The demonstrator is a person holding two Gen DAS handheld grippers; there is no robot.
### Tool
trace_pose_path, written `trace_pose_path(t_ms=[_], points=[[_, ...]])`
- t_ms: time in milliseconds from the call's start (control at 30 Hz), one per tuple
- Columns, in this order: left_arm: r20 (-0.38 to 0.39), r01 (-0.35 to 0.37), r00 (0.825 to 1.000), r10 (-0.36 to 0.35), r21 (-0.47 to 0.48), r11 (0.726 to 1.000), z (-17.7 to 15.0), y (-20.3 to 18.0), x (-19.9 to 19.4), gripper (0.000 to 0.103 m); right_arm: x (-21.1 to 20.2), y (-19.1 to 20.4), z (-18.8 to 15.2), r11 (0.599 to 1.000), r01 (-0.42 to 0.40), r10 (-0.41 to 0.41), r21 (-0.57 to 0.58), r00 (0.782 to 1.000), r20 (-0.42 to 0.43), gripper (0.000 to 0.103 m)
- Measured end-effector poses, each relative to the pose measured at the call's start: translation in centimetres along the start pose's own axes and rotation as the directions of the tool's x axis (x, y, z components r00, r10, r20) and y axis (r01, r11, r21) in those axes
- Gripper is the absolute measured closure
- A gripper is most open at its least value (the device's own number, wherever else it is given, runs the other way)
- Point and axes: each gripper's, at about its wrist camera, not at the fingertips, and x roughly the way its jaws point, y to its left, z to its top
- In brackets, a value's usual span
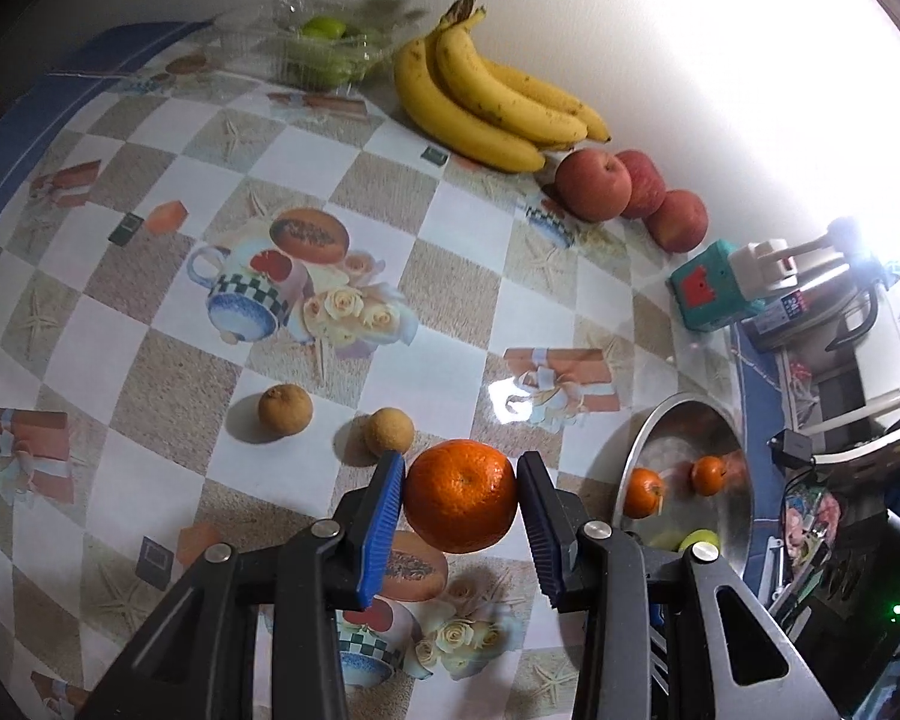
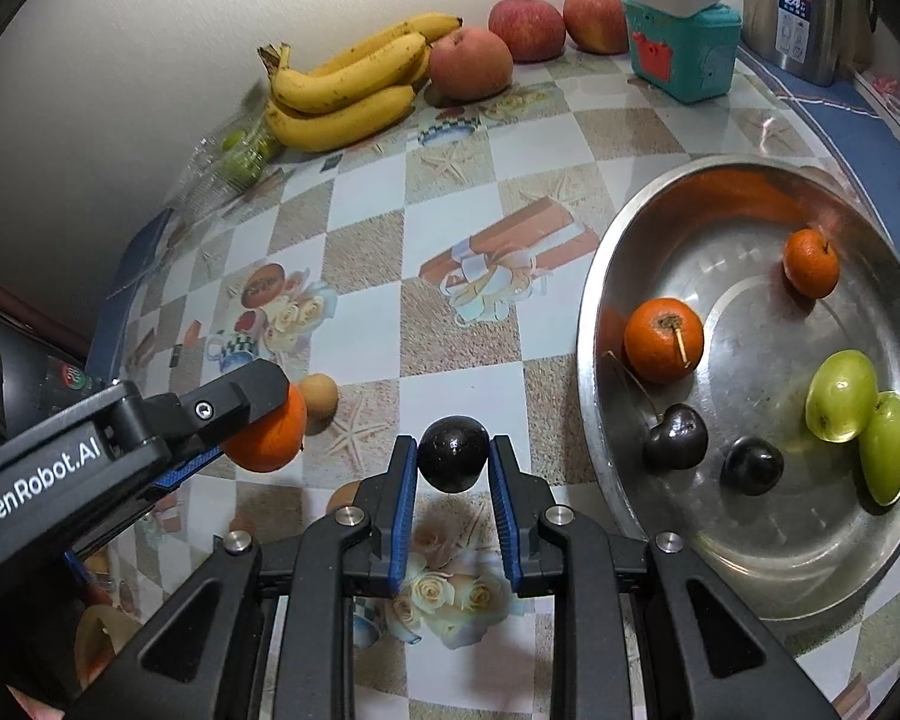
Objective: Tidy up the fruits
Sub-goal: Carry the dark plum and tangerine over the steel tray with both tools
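Note:
My left gripper (image 1: 461,495) is shut on an orange mandarin (image 1: 460,495), held above the tablecloth; it also shows in the right wrist view (image 2: 267,435). My right gripper (image 2: 453,462) is shut on a dark cherry (image 2: 453,461), left of the steel bowl (image 2: 594,324). The bowl holds two small mandarins (image 2: 664,340), two dark cherries (image 2: 675,437) and two green fruits (image 2: 841,396). Two brown longans (image 1: 285,409) lie on the table just beyond the left gripper; one shows in the right wrist view (image 2: 320,394).
At the back wall lie a banana bunch (image 1: 486,102), three red apples (image 1: 594,185) and a clear plastic box of green fruit (image 1: 318,54). A teal box with a white power strip (image 2: 681,48) and a steel kettle (image 2: 798,6) stand at the back right.

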Motion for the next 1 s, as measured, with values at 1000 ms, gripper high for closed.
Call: trace_pose_path(t_ms=[1000], points=[[0.013, 0.013, 1.0, -0.014, 0.046, 0.999, -1.3, -3.3, -0.5, 0.062, -4.0, -6.0, 0.7, 0.994, 0.018, -0.027, 0.112, 0.997, 0.077, 0.078]])
